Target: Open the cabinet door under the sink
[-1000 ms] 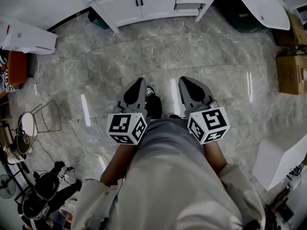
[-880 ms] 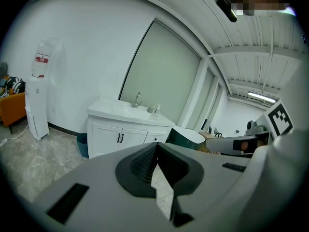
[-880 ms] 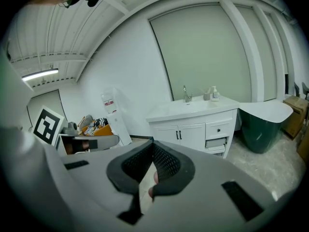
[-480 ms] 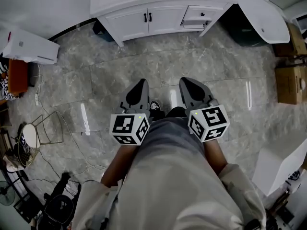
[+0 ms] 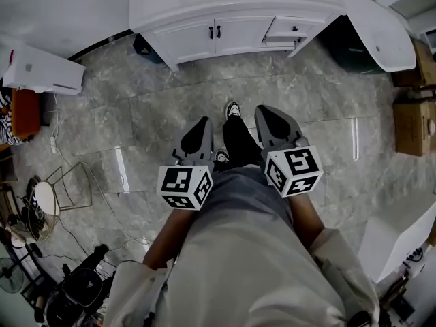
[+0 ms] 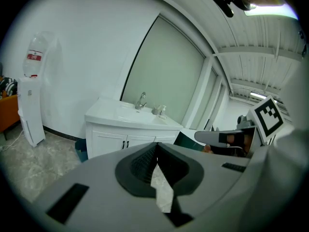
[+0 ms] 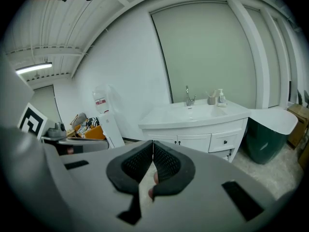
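Observation:
The white sink cabinet (image 5: 225, 19) stands ahead against the wall, its two doors (image 5: 204, 38) closed, with dark handles (image 5: 216, 30) at the middle seam. A small drawer (image 5: 293, 28) sits to their right. Both grippers are held out at waist height, some way short of the cabinet. My left gripper (image 5: 202, 122) is shut with nothing in it, and so is my right gripper (image 5: 264, 111). In the left gripper view the doors (image 6: 120, 141) show just beyond the shut left gripper (image 6: 157, 148). In the right gripper view the doors (image 7: 186, 141) lie past the shut right gripper (image 7: 153, 144).
A white water dispenser (image 5: 41, 70) lies at the left in the head view. A dark green bin (image 7: 263, 139) stands right of the cabinet under a white panel (image 5: 378, 19). Cardboard boxes (image 5: 415, 125) are at the right. Cables and gear (image 5: 54, 203) litter the left floor. A foot (image 5: 233, 109) is stepping forward.
The cabinet has come nearer and lower in the head view as the person walks toward it with both grippers. A foot has stepped forward between the grippers. Both grippers stay shut.

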Demonstrator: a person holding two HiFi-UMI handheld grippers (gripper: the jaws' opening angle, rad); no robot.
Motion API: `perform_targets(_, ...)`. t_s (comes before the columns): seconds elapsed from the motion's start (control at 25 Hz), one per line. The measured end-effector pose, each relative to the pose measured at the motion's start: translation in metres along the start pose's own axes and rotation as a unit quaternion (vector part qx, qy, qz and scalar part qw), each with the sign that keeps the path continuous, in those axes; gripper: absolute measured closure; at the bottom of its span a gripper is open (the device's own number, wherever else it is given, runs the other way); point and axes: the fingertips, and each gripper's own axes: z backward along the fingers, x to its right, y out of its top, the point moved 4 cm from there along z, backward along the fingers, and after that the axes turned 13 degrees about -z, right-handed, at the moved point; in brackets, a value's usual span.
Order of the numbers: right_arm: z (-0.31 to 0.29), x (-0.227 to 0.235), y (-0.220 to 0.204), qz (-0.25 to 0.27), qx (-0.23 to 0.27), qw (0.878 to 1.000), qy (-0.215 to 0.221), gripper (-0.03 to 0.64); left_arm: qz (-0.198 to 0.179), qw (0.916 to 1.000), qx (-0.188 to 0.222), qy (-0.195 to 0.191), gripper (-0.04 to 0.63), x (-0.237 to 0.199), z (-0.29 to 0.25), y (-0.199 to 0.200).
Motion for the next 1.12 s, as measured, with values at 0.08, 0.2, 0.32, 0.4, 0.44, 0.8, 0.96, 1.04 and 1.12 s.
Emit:
perform_targets(0.08,-0.018,0.008,0.01,0.002,0.005,1.0,-0.001,0.607,0.0,1.0,-0.002,0.002,0.597,-0.007,-0.014,0.003)
perform_targets(0.2,-0.05,0.022,0.024,0.005,0.009,1.0,0.0,0.607,0.001,0.9999,-0.011,0.008,0.597,-0.02,-0.039,0.006)
perform_targets(0.32,-0.085,0.04,0.039,0.005,0.003,1.0,-0.002,0.607,0.007,0.9996,-0.023,0.015,0.597,-0.033,-0.067,0.012)
perform_targets(0.4,-0.11,0.053,0.05,0.002,-0.005,1.0,-0.003,0.607,0.014,0.9993,-0.029,0.019,0.597,-0.044,-0.088,0.017)
perform_targets(0.44,-0.122,0.059,0.054,0.001,-0.01,1.0,-0.003,0.607,0.018,0.9991,-0.032,0.02,0.597,-0.049,-0.099,0.019)
perform_targets(0.8,-0.225,0.105,0.068,-0.007,-0.054,0.998,-0.006,0.606,0.052,0.9958,-0.071,0.024,0.597,-0.09,-0.186,0.015)
perform_targets(0.96,-0.269,0.122,0.064,-0.015,-0.072,0.997,-0.003,0.606,0.054,0.9944,-0.081,0.04,0.597,-0.114,-0.216,0.011)
perform_targets(1.04,-0.288,0.129,0.061,-0.017,-0.077,0.997,-0.003,0.606,0.054,0.994,-0.084,0.046,0.597,-0.121,-0.229,0.009)
perform_targets(1.12,-0.306,0.137,0.057,-0.021,-0.082,0.996,-0.003,0.604,0.055,0.9934,-0.087,0.05,0.597,-0.128,-0.242,0.006)
